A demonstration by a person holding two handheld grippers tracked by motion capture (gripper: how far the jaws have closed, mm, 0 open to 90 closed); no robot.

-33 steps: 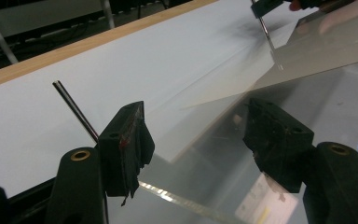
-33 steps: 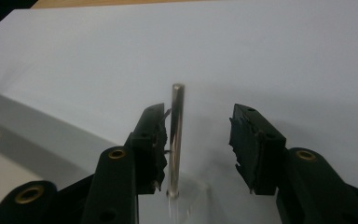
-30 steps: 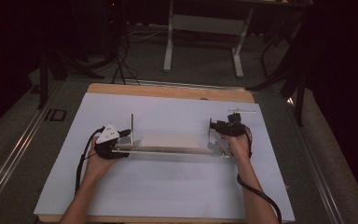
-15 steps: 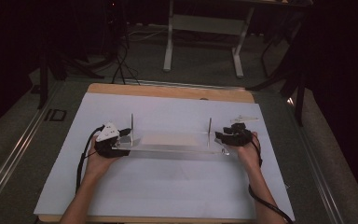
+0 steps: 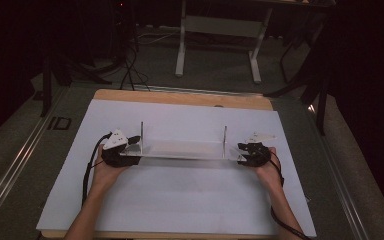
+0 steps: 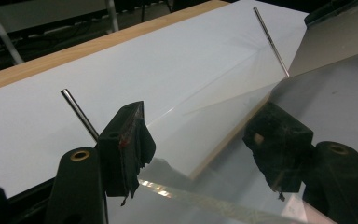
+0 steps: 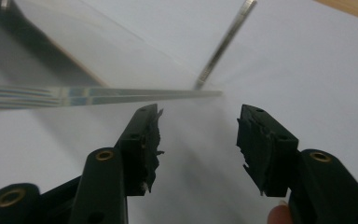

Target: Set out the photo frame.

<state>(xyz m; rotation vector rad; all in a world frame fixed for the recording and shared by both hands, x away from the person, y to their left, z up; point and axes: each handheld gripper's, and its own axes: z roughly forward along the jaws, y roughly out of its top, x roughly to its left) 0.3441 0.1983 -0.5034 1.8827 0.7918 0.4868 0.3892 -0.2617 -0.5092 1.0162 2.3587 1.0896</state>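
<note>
While untouched by right hand-held gripper (image 7: pixel 198 135), clear plate (image 7: pixel 98 95) just ahead, w/ jaws apart.

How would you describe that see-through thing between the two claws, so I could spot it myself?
On the white board covering the wooden table, look between the person's two hands. A long clear plastic plate lies flat there. Unlike anything around it, it is transparent, with a thin metal pin standing upright near each end.

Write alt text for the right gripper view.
The right gripper, jaws open with nothing between them, sits just short of the end of a clear plastic sheet on a white table. A thin metal rod stands at the sheet's corner.
</note>
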